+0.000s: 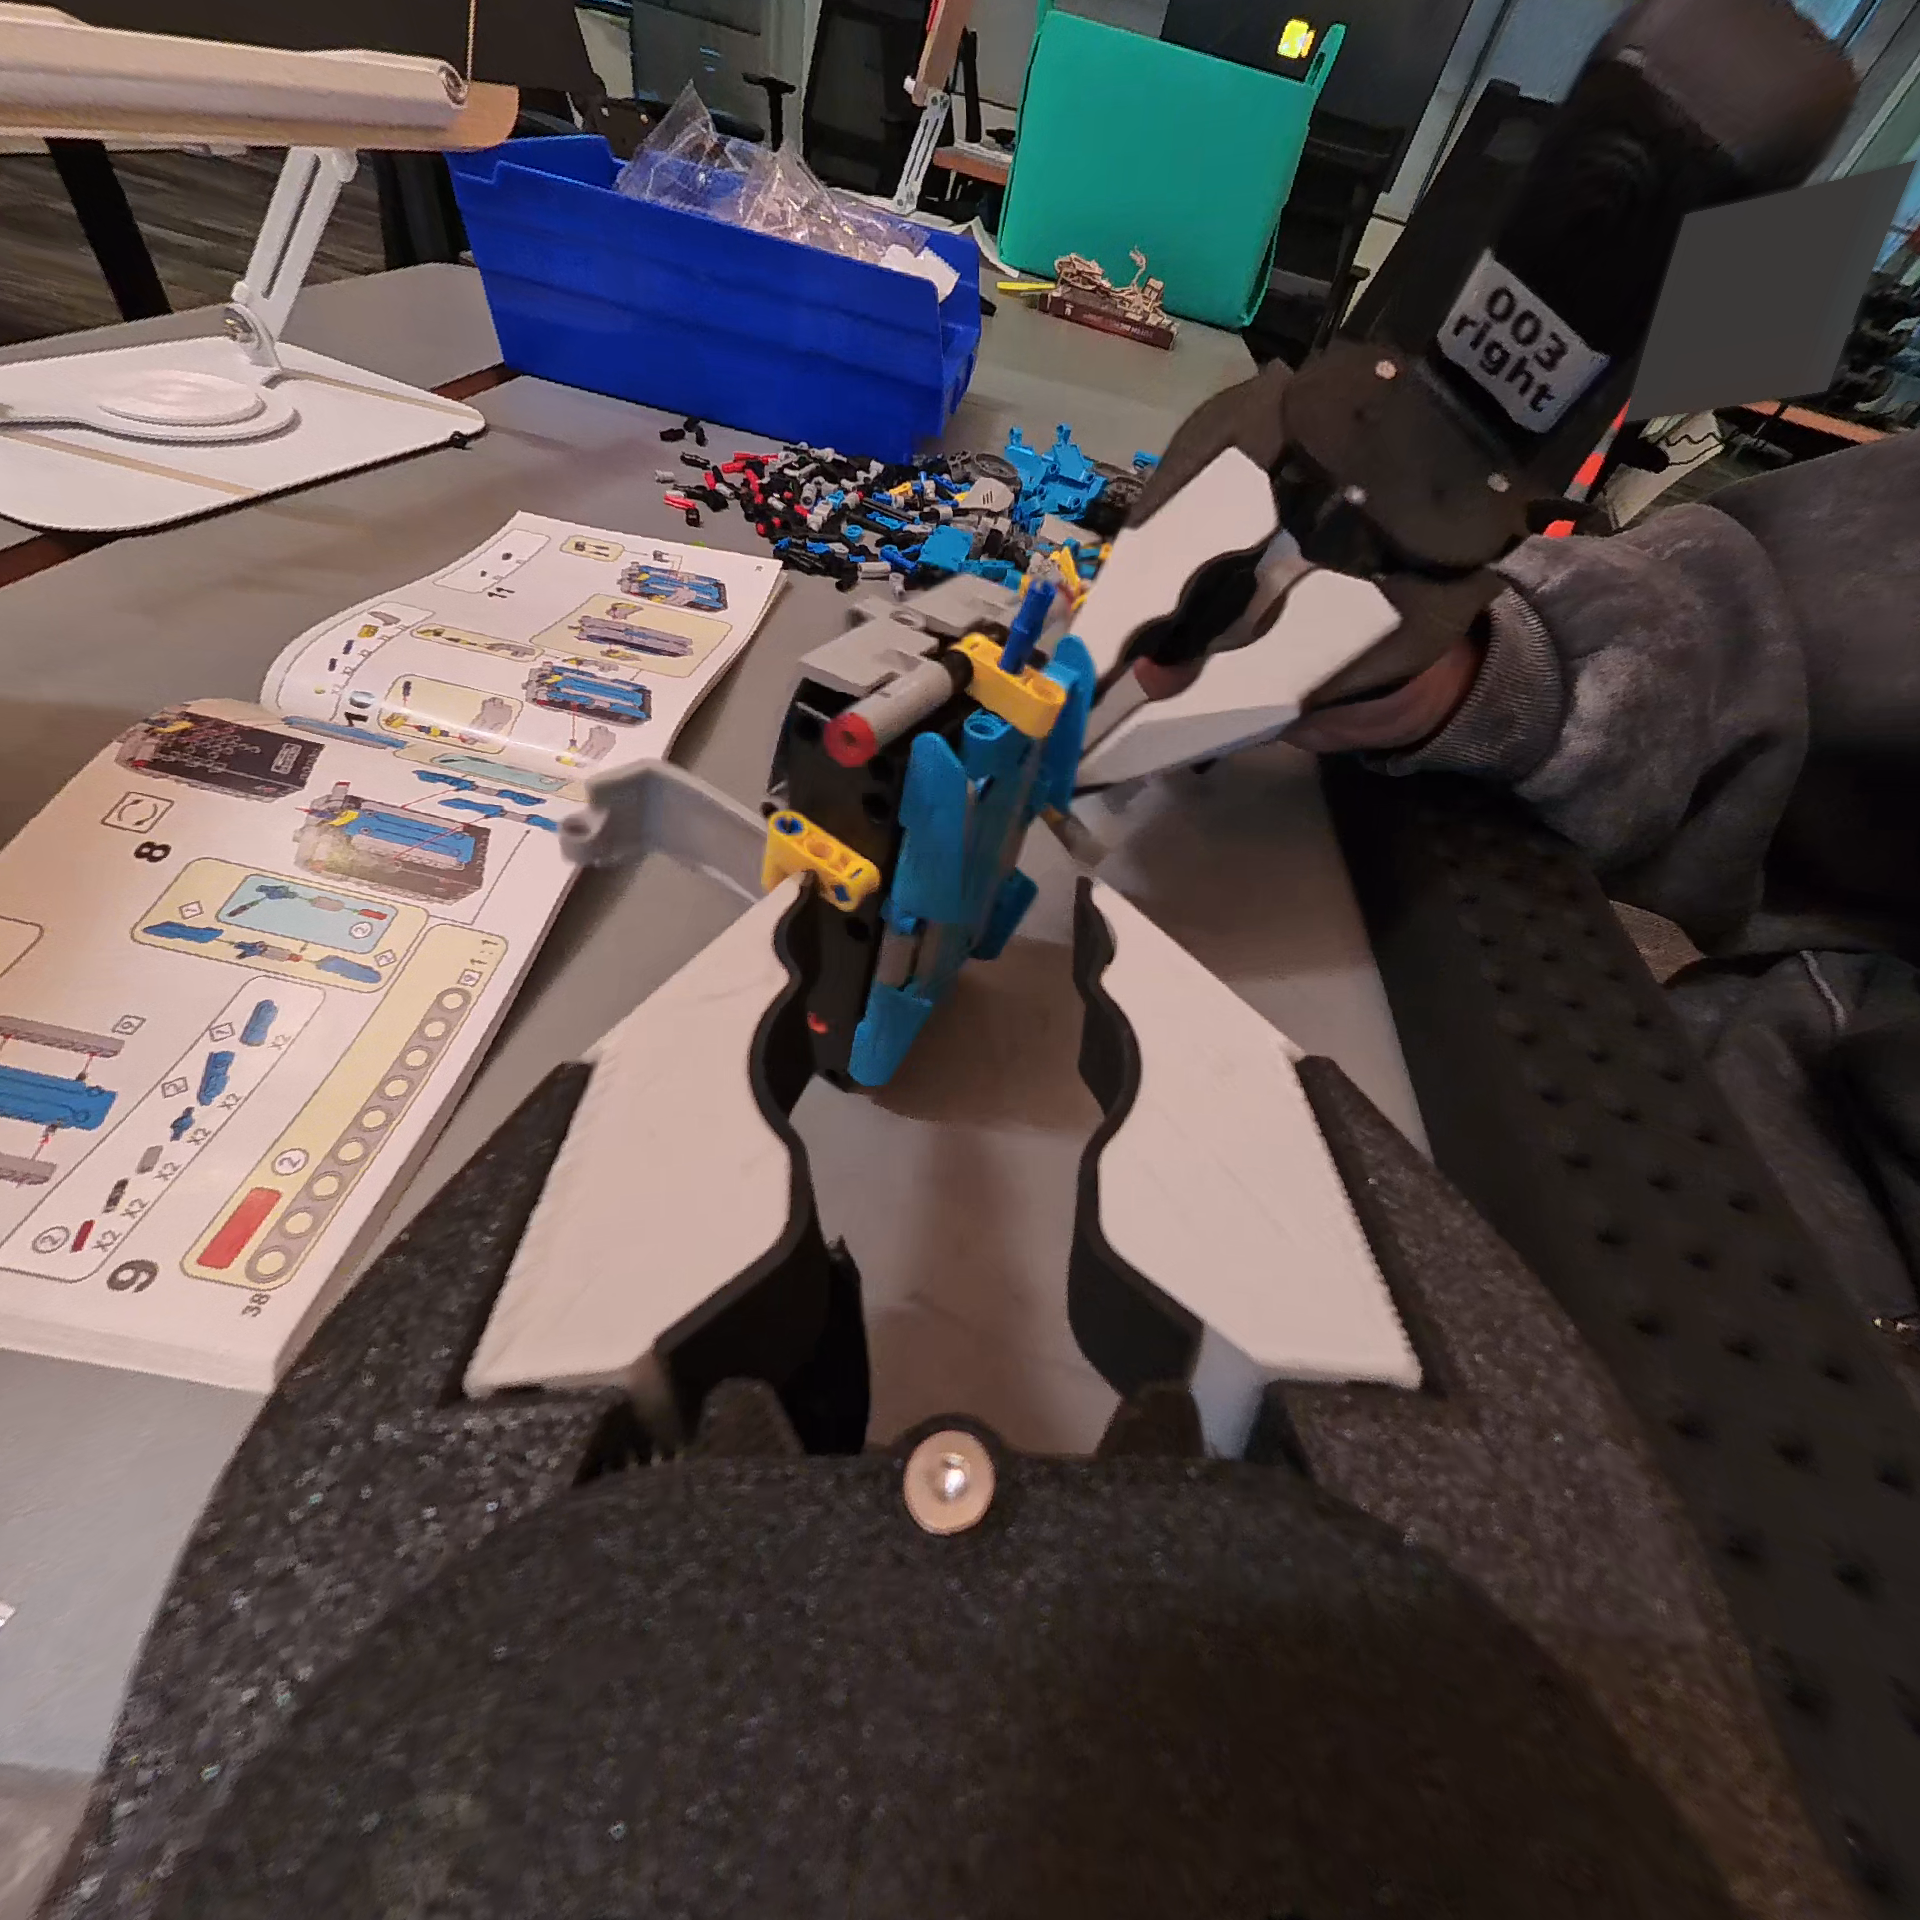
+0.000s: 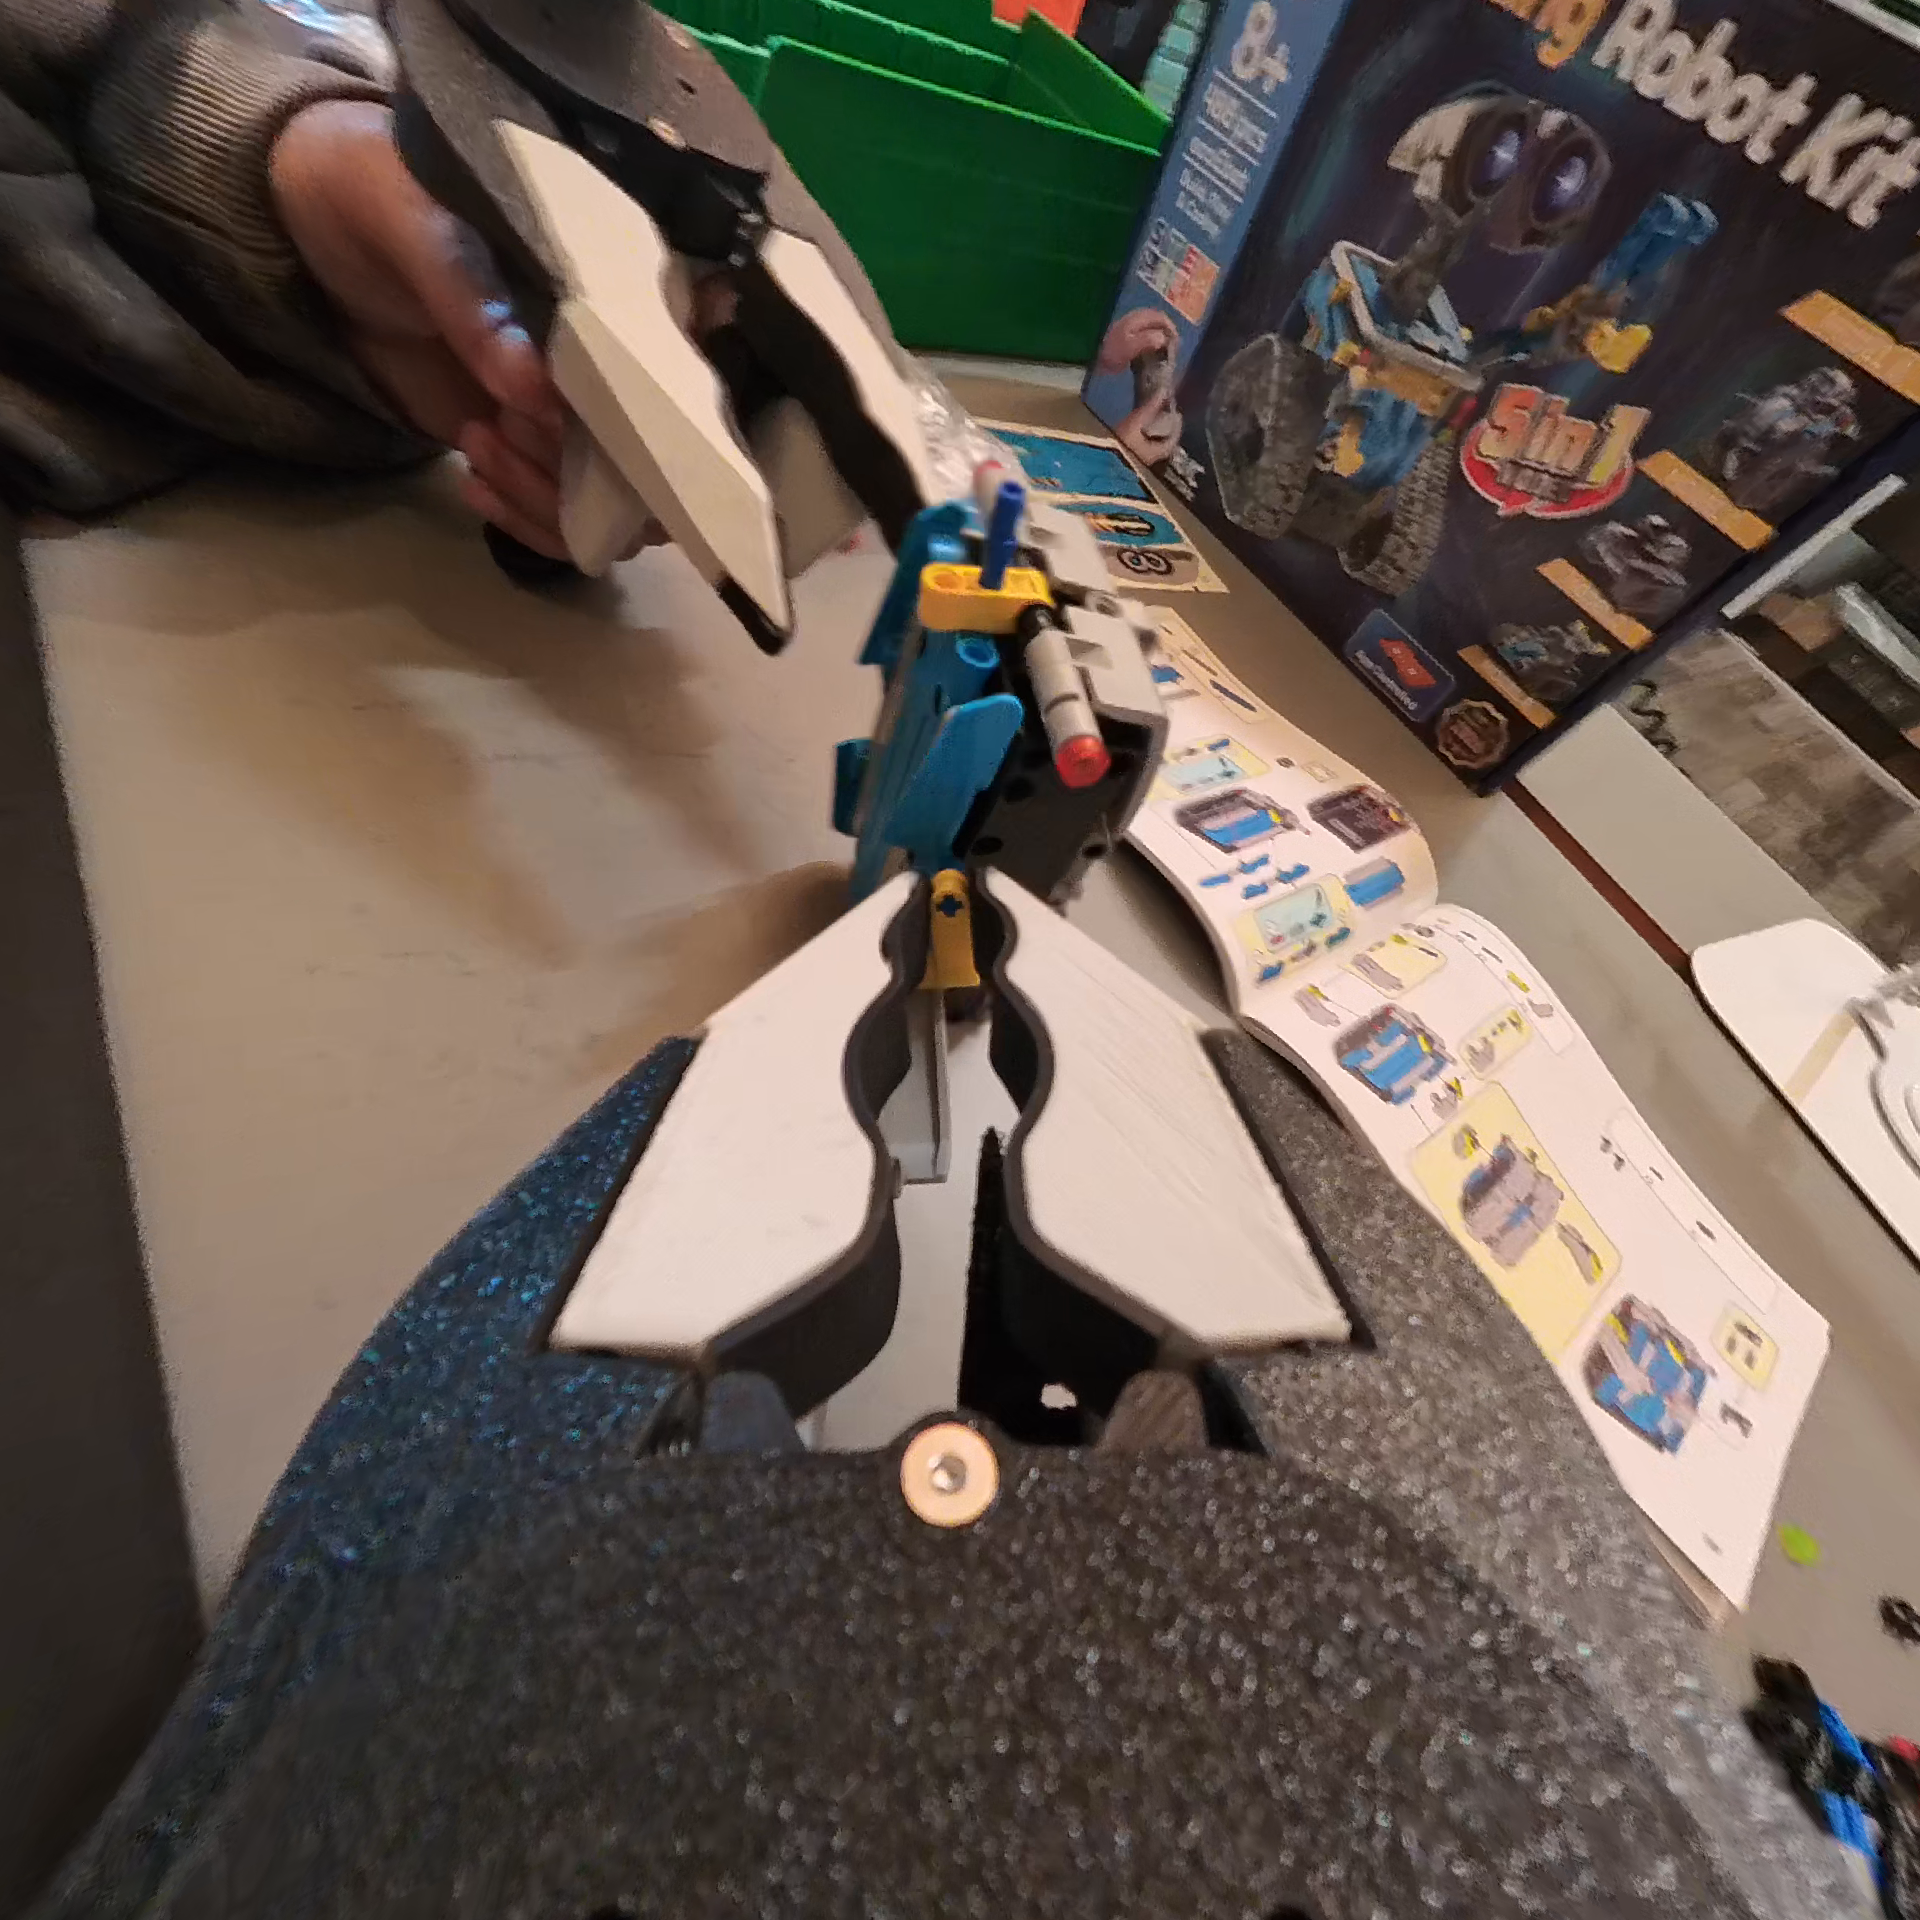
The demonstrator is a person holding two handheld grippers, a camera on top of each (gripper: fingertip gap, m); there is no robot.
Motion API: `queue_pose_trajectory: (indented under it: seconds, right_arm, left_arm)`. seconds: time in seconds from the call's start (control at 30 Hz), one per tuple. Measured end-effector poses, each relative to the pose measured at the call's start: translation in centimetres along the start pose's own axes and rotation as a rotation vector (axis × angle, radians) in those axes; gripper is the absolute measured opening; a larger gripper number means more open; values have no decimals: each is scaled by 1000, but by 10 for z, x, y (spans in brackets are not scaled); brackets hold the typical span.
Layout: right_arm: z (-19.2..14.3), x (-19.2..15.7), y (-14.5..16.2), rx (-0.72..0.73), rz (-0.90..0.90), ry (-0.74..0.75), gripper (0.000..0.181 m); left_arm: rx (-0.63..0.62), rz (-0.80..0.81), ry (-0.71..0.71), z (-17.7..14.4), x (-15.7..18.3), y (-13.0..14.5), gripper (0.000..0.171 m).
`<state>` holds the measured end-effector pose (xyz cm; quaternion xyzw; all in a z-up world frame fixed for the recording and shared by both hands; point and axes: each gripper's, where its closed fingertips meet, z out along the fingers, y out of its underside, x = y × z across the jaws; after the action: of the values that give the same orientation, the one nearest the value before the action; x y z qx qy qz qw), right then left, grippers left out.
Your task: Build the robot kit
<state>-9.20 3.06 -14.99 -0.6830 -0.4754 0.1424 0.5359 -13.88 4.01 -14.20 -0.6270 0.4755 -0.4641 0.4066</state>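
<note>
A blue, black and yellow brick model (image 1: 935, 831) stands upright on the grey table (image 1: 1226, 914). My left gripper (image 1: 935, 904) is open, its fingers either side of the model's lower part. The left fingertip (image 1: 784, 914) touches a yellow connector (image 1: 821, 857) that carries a grey curved panel (image 1: 665, 821). My right gripper (image 2: 951, 883) is shut on a yellow and grey part (image 2: 945, 935) low on the model (image 2: 977, 727). It also shows in the left wrist view (image 1: 1081, 779), coming from the right. The left gripper (image 2: 842, 561) shows at the upper left of the right wrist view.
An open instruction booklet (image 1: 343, 883) lies left of the model. Behind are loose bricks (image 1: 883, 509), a blue bin (image 1: 707, 301), a white lamp base (image 1: 187, 416) and a teal box (image 1: 1153, 156). The kit box (image 2: 1507, 364) and green bins (image 2: 935, 208) stand farther off.
</note>
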Motion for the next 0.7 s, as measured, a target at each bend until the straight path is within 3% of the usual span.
queue_pose_trajectory:
  seconds: [0.1,0.23,0.33,0.5,0.6,0.7]
  right_arm:
    - [4,-21,-5,16,-63,-76,7]
    - [3,-26,-8,4,-199,-27,7]
    - [-4,-21,-17,15,-304,74,7]
    - [0,-18,-10,-93,-629,259,7]
    - [1,-17,-15,-84,-779,364,7]
    - [3,-17,-12,-104,-813,375,7]
  left_arm:
    - [-20,11,-8,2,0,3,54]
    - [-47,27,-28,5,0,7,60]
    - [-92,42,-61,11,-3,13,76]
    - [-208,84,-122,24,-3,29,98]
    - [-229,87,-152,36,1,31,101]
    - [-222,110,-228,44,0,28,98]
